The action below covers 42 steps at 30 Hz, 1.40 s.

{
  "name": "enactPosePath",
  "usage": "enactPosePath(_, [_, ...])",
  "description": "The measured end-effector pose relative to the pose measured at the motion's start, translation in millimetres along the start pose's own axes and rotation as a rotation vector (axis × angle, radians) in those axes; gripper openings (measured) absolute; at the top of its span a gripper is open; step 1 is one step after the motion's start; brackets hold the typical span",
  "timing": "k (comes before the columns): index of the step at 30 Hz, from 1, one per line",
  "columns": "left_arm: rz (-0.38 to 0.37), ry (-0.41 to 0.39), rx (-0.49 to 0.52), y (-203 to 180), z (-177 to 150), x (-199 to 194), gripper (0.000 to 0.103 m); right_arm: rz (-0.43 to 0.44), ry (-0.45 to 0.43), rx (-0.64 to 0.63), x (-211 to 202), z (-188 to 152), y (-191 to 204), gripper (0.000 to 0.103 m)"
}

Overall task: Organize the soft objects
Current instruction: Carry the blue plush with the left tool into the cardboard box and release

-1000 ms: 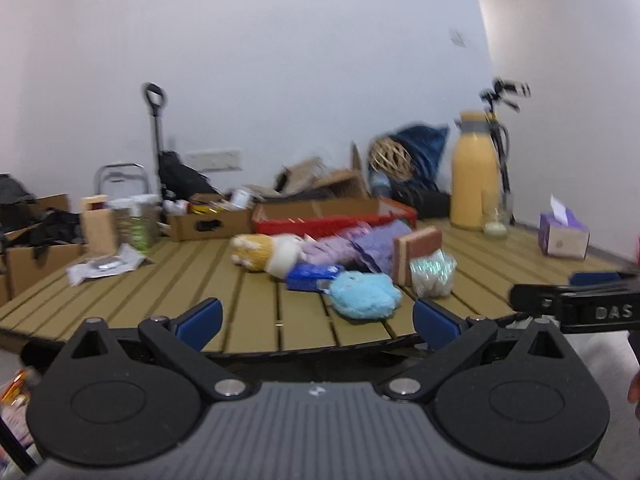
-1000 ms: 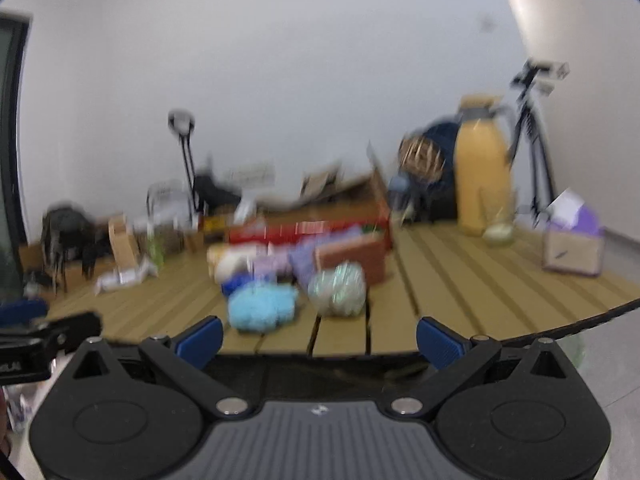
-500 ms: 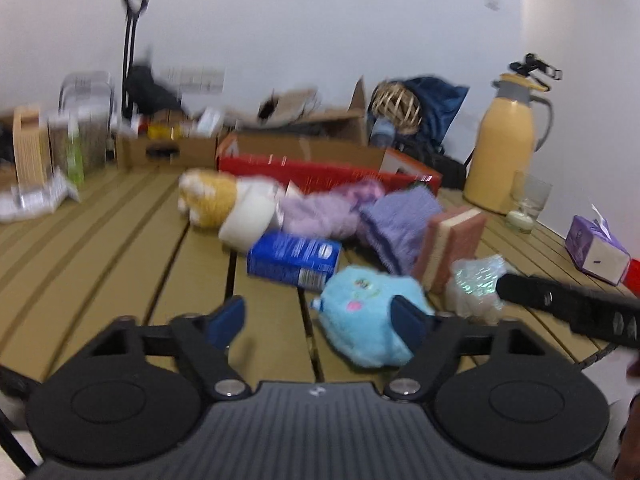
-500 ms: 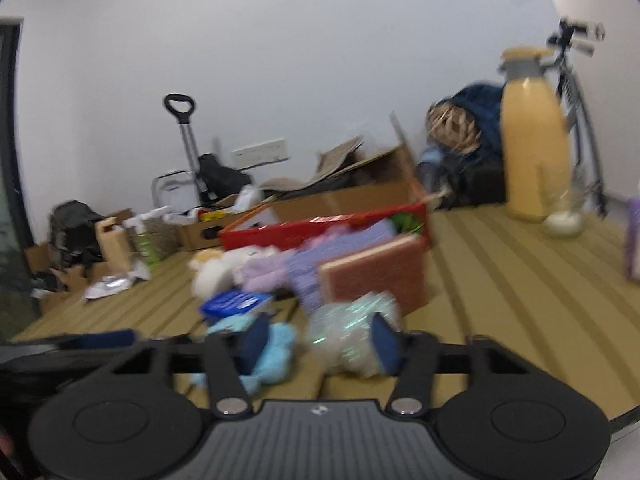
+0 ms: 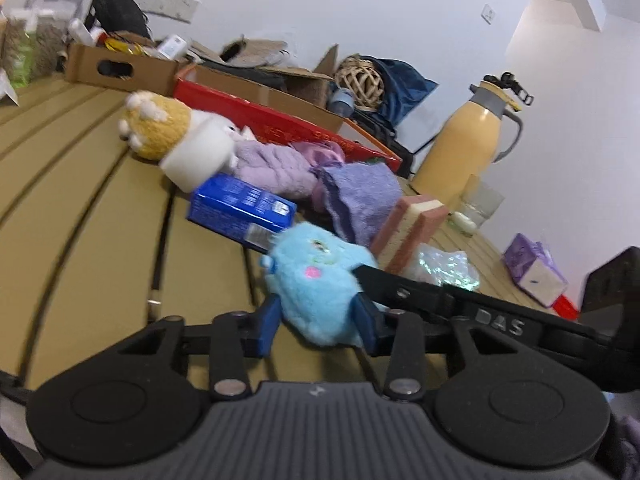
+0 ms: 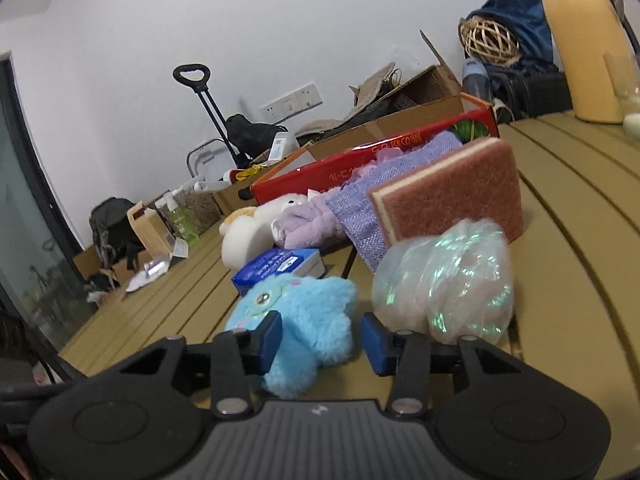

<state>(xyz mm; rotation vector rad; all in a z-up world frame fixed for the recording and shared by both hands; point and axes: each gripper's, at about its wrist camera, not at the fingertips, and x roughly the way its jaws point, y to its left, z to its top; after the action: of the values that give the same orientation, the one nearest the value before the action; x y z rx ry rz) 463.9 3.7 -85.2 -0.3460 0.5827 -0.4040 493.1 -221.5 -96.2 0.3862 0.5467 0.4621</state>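
Slatted table [image 5: 80, 208]: tan boards; everything below lies on it.
Yellow-and-white plush [image 5: 176, 136]: far left of the pile, on its side, touching the lilac plush [image 5: 276, 168] to its right.
Blue carton [image 5: 240, 206]: lying flat just behind the blue furry toy.
Blue furry toy [image 5: 320, 280]: my task piece, on the table at the near edge of the pile. My left tongs [image 5: 318, 320] have just been closing, and both blue pads press into its fur, so I am pinching it.
Right tongs [image 6: 322, 334]: their jaws have just been opening a little; the left pad sits in the same toy's fur [image 6: 296, 320], while the right pad stands clear of it, so these are spread and gripping nothing.
What stands in the way: in the left view the right tongs' black arm crosses in front of the iridescent wrap bundle [image 6: 444, 280] and touches the toy's right side.
Purple cloth [image 5: 360, 196] and pink sponge [image 6: 448, 196]: behind the toy; the sponge stands on edge, leaning on the cloth.
Red tray [image 6: 360, 156]: behind the pile.
Yellow jug [image 5: 464, 148], tissue box [image 5: 532, 272]: far right, well apart from the toy.
Hard to make out: the toy's near underside is hidden by my tongs, and the clutter along the back wall is too small to identify.
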Motion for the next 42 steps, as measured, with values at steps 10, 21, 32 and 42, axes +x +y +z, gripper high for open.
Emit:
enactPosePath(10, [-0.021, -0.032, -0.030, 0, 2, -11, 0.035, 0.079, 0.002, 0.078, -7, 3, 0, 0.031])
enactPosePath(21, [-0.105, -0.146, -0.033, 2, 147, 0, 0.034, 0.106, -0.089, -0.006, 20, 148, 42, 0.031])
enactPosePath(32, [0.028, 0.043, -0.167, 98, 298, 183, 0.034, 0.015, 0.178, 0.211, 257, 290, -18, 0.030])
enactPosePath(42, [0.169, 0.066, -0.072, 131, 303, 227, 0.051, -0.066, 0.289, 0.285, 364, 271, -45, 0.029])
